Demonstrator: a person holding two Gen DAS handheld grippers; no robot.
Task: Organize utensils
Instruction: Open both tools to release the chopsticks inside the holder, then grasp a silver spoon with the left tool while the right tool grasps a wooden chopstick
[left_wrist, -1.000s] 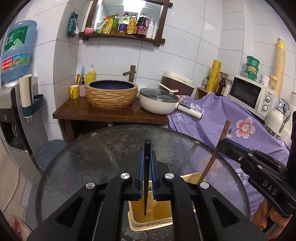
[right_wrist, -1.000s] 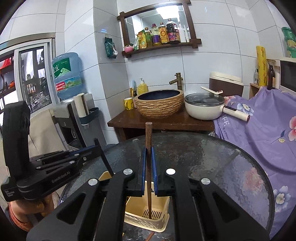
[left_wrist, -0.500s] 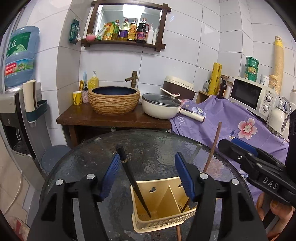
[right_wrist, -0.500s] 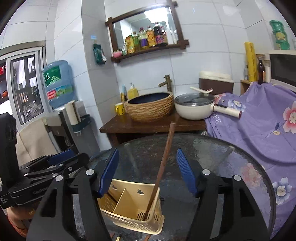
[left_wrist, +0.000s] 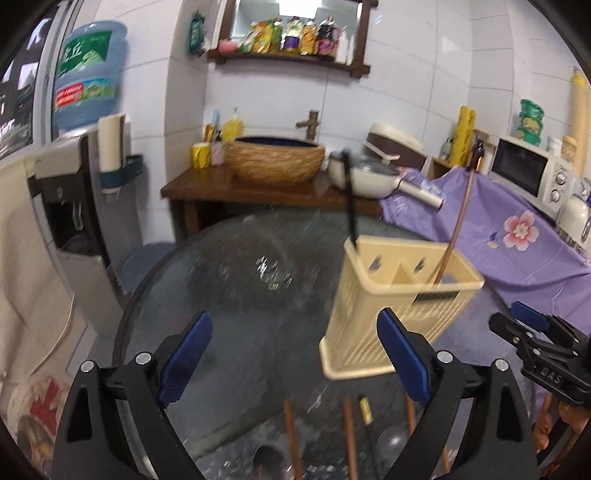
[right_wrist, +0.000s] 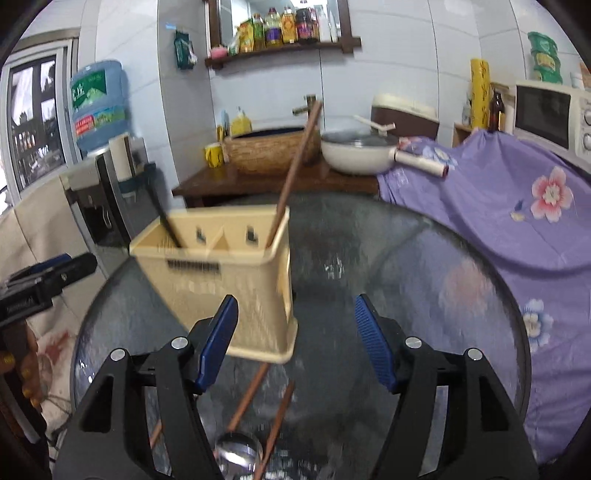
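A cream utensil holder stands on the round glass table. A black-handled utensil leans in its left compartment and a brown wooden-handled one in its right. My left gripper hangs low in front of the holder, its jaws opening with nothing between them. My right gripper is open and empty, just right of the holder. Several loose wooden-handled utensils and a metal spoon bowl lie on the glass below the fingers.
Behind the table stands a wooden washstand with a woven basin and a white pan. A purple flowered cloth covers the counter on the right, with a microwave. A water dispenser stands left.
Both grippers opened and let go of their utensils, which now stand in the holder. Both hands drew back and sank toward the near table edge, bringing the loose utensils into view.
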